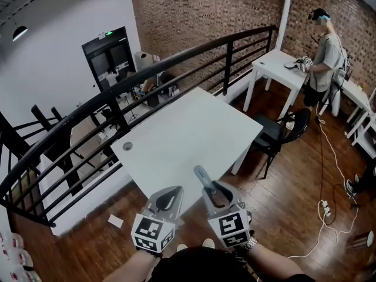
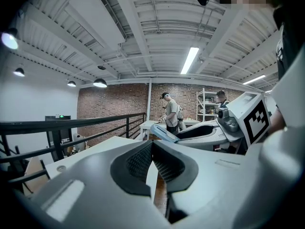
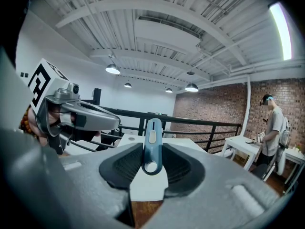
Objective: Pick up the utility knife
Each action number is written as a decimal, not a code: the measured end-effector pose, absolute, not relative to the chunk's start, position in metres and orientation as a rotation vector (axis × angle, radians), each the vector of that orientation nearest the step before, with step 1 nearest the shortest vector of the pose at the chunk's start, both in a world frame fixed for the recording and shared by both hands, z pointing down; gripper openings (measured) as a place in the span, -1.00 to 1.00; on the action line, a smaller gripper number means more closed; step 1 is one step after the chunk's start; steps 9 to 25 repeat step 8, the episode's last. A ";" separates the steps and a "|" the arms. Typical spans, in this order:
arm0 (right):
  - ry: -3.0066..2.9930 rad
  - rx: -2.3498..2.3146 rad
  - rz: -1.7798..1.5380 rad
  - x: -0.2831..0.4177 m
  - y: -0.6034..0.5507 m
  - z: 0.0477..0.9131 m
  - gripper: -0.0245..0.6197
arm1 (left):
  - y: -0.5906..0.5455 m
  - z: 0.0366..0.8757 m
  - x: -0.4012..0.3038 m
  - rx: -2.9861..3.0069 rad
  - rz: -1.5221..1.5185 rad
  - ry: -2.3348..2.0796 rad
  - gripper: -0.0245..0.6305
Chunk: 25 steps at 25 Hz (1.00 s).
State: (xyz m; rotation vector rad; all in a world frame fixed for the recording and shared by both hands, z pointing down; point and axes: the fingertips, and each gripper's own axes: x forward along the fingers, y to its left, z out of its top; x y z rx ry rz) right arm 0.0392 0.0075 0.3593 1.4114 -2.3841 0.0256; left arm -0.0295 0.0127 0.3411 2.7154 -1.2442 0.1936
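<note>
Now, right tongs [image 1: 210, 188] gripping utility knife [image 1: 201, 174], left tongs [image 2: 152, 143] closed empty, white table [image 1: 182, 134] below, railing [image 1: 226, 69] beyond.

Worktop [image 1: 188, 140]: ahead, with the railing [image 1: 147, 75] behind and left of it.
Chair [image 1: 275, 135]: at the worktop's right corner.
Utility knife [image 1: 202, 178]: in the jaws of the right hand-held gripper [image 1: 212, 190] — over the worktop's near edge, it seems.
Left hand-held gripper [image 1: 167, 200]: just beside it, left.
</note>
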 end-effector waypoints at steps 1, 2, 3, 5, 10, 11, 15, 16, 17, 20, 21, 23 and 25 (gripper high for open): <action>-2.385 1.413 0.024 0.040 0.008 0.359 -0.56 | 0.013 0.341 -0.029 2.716 0.194 -1.245 -0.88; -2.387 1.414 0.021 0.040 0.008 0.360 -0.56 | 0.014 0.341 -0.029 2.716 0.195 -1.246 -0.88; -2.389 1.415 0.019 0.040 0.009 0.360 -0.56 | 0.015 0.341 -0.029 2.717 0.195 -1.247 -0.88; -2.390 1.416 0.015 0.040 0.011 0.360 -0.56 | 0.018 0.340 -0.029 2.718 0.194 -1.249 -0.88; -2.390 1.415 0.012 0.039 0.014 0.359 -0.56 | 0.021 0.340 -0.030 2.720 0.195 -1.248 -0.88; -2.390 1.415 0.012 0.039 0.014 0.359 -0.56 | 0.021 0.340 -0.030 2.720 0.195 -1.248 -0.88; -2.390 1.415 0.012 0.039 0.014 0.359 -0.56 | 0.021 0.340 -0.030 2.720 0.195 -1.248 -0.88; -2.390 1.415 0.012 0.039 0.014 0.359 -0.56 | 0.021 0.340 -0.030 2.720 0.195 -1.248 -0.88; -2.390 1.415 0.012 0.039 0.014 0.359 -0.56 | 0.021 0.340 -0.030 2.720 0.195 -1.248 -0.88; -2.390 1.415 0.012 0.039 0.014 0.359 -0.56 | 0.021 0.340 -0.030 2.720 0.195 -1.248 -0.88; -2.390 1.415 0.012 0.039 0.014 0.359 -0.56 | 0.021 0.340 -0.030 2.720 0.195 -1.248 -0.88; -2.390 1.415 0.012 0.039 0.014 0.359 -0.56 | 0.021 0.340 -0.030 2.720 0.195 -1.248 -0.88; -2.390 1.415 0.012 0.039 0.014 0.359 -0.56 | 0.021 0.340 -0.030 2.720 0.195 -1.248 -0.88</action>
